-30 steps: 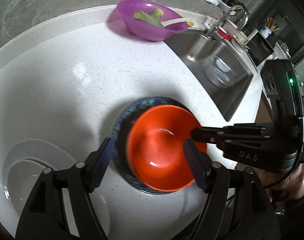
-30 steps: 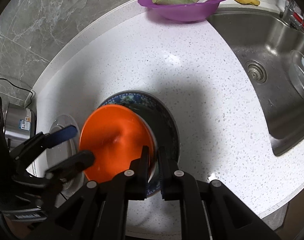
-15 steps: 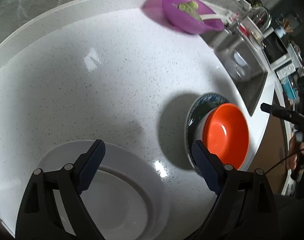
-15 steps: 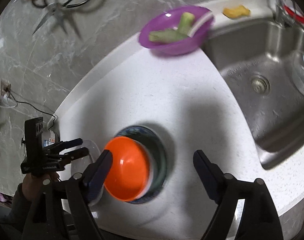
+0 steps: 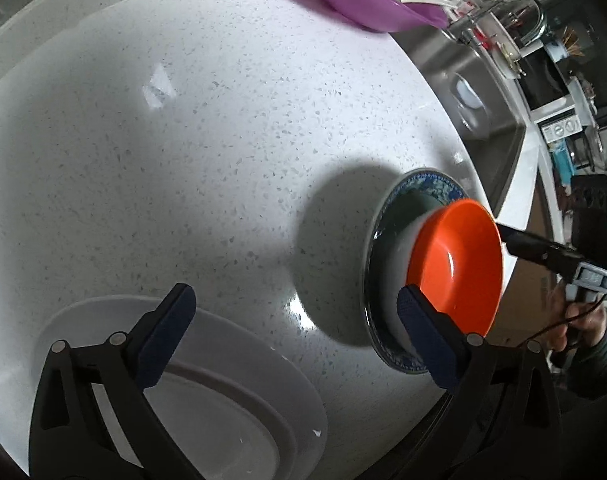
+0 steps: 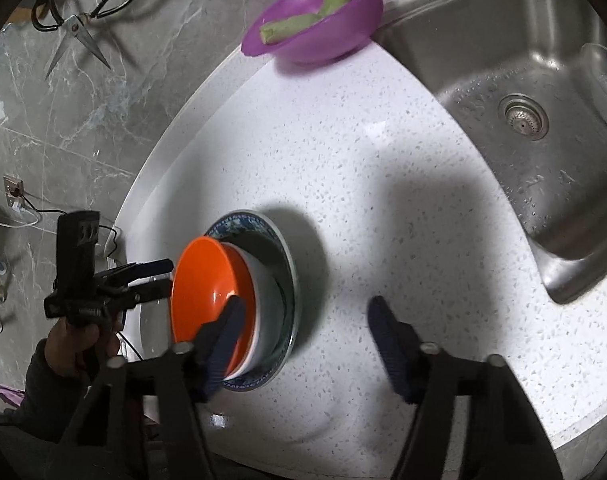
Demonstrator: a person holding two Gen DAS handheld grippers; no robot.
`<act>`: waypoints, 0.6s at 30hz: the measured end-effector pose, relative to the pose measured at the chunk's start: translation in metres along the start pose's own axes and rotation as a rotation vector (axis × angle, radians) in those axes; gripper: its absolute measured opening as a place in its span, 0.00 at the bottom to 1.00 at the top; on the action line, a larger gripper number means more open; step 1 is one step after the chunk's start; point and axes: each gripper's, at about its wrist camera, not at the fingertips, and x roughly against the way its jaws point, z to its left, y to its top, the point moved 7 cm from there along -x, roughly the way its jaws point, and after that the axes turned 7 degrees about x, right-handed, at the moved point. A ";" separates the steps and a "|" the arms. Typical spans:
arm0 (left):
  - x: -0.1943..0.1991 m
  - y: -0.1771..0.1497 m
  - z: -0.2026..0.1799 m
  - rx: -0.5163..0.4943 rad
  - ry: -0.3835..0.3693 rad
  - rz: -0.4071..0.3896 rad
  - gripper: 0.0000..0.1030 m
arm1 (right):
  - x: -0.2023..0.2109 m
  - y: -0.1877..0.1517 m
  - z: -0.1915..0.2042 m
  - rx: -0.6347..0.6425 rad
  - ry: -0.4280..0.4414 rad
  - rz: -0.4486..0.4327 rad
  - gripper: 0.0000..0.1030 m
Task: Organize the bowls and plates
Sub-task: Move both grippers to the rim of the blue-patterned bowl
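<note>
Plainly, the risk sits at the left: the left gripper (image 5: 289, 316) hangs over the white plates (image 5: 239, 420), which look glazed, smooth and slippery, one nested in the other. Its jaws have just been opening and stand wide with nothing between them; if they close on only the upper rim, I judge the plate could slide off the pads or drag the lower plate along the counter (image 5: 183, 160), a speckled, polished white stone.

Further right stands the stack: an orange bowl (image 6: 207, 292), glossy and thin-walled, sits in a white bowl (image 6: 263, 320), which rests on a blue-patterned plate (image 6: 243, 224) near the counter's front edge. The orange bowl looks tilted rather than level, so a knock from either gripper might tip it out.

The right gripper (image 6: 303, 336) is released too; its jaws have just been closing, empty, one finger in front of the orange bowl. Right again lies the steel sink (image 6: 503, 40), brushed and wet.
</note>
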 end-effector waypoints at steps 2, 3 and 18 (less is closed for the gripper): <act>-0.002 0.002 0.000 -0.027 0.006 0.002 0.96 | -0.003 -0.001 -0.001 -0.005 0.006 0.010 0.49; -0.003 0.002 0.000 -0.041 0.009 0.006 0.94 | -0.006 -0.003 -0.003 -0.010 0.009 0.021 0.48; -0.034 0.002 -0.016 -0.169 0.019 0.082 0.79 | -0.025 -0.019 -0.005 -0.039 0.031 0.088 0.44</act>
